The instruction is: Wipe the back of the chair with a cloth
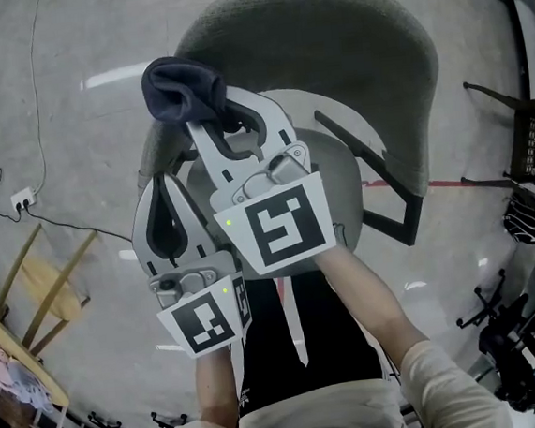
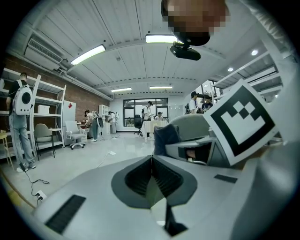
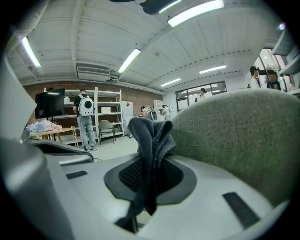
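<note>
The right gripper (image 3: pixel 149 178) has its jaws clamped on a dark, soft, bunched cloth (image 3: pixel 151 138), just beside the curved, nubby grey-green chair back (image 3: pixel 234 136). The left gripper (image 2: pixel 151 174) has its jaws pressed together, holding nothing.

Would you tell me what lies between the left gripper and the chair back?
The right gripper, its claw shut on the dark cloth, as the left gripper view shows.

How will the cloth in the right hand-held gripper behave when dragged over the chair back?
Probably floppy: the cloth bunches and folds above the shut jaws. Likely light: one pinch holds it. Its knit may drag on the fuzzy chair back, not slide.
</note>
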`<state>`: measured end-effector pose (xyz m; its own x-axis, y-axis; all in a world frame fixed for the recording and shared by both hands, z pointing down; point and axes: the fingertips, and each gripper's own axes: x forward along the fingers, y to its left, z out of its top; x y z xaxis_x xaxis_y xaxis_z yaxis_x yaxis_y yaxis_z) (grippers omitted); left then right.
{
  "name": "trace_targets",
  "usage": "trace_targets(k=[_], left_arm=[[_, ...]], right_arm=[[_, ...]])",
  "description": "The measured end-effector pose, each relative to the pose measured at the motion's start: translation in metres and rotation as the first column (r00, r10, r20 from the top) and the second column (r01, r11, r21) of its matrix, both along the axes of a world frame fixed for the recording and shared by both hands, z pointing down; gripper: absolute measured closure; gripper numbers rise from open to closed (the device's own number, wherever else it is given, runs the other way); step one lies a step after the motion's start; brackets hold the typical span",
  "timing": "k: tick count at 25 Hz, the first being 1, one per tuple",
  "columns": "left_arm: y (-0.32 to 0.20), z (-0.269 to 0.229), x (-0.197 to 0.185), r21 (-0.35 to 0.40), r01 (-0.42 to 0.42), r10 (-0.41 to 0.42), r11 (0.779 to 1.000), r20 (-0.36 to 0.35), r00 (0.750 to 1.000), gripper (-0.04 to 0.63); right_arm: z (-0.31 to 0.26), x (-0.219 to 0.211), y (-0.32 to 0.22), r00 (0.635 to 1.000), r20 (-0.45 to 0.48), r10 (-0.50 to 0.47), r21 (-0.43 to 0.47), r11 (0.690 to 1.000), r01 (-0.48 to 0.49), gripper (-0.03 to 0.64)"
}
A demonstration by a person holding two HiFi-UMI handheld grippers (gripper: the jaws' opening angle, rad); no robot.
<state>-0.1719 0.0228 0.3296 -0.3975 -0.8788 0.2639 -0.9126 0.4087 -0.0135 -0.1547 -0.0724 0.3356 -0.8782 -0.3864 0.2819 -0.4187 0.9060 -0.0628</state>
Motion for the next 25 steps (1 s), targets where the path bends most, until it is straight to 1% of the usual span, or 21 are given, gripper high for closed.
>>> trace_targets(k=[4, 6, 10, 15, 18, 25], left_arm=[[-0.007, 0.0, 0.006, 0.002, -0.018, 0.018, 1.0, 0.0, 1.0, 0.58], [-0.01, 0.0, 0.008, 0.002, -0.027, 0.027, 1.0, -0.001, 1.0, 0.58], [-0.015, 0.001, 0.015, 0.001, -0.045, 0.045, 0.999, -0.004, 0.999, 0.58], [-0.023, 0.001, 0.027, -0.001, -0.08, 0.08, 0.997, -0.003, 0.997, 0.58], [-0.03, 0.0, 0.038, -0.001, -0.11, 0.11, 0.994, -0.002, 0.994, 0.58], [-0.051, 0.001, 0.066, 0.003, -0.199, 0.199, 0.98, -0.003, 0.98, 0.58]], right_arm=[[0.0, 0.01, -0.014, 0.999, -0.003, 0.049, 0.009, 0.999, -0.049, 0.558], [0.0, 0.019, -0.023, 0.996, 0.0, 0.089, 0.007, 0.996, -0.089, 0.558], [0.0, 0.044, -0.047, 0.982, 0.008, 0.189, -0.006, 0.982, -0.188, 0.558], [0.0, 0.073, -0.069, 0.965, -0.009, 0.264, 0.019, 0.965, -0.263, 0.558], [-0.003, 0.093, -0.079, 0.946, -0.006, 0.325, 0.021, 0.946, -0.325, 0.558], [-0.006, 0.15, -0.098, 0.883, 0.005, 0.469, 0.008, 0.883, -0.469, 0.558]])
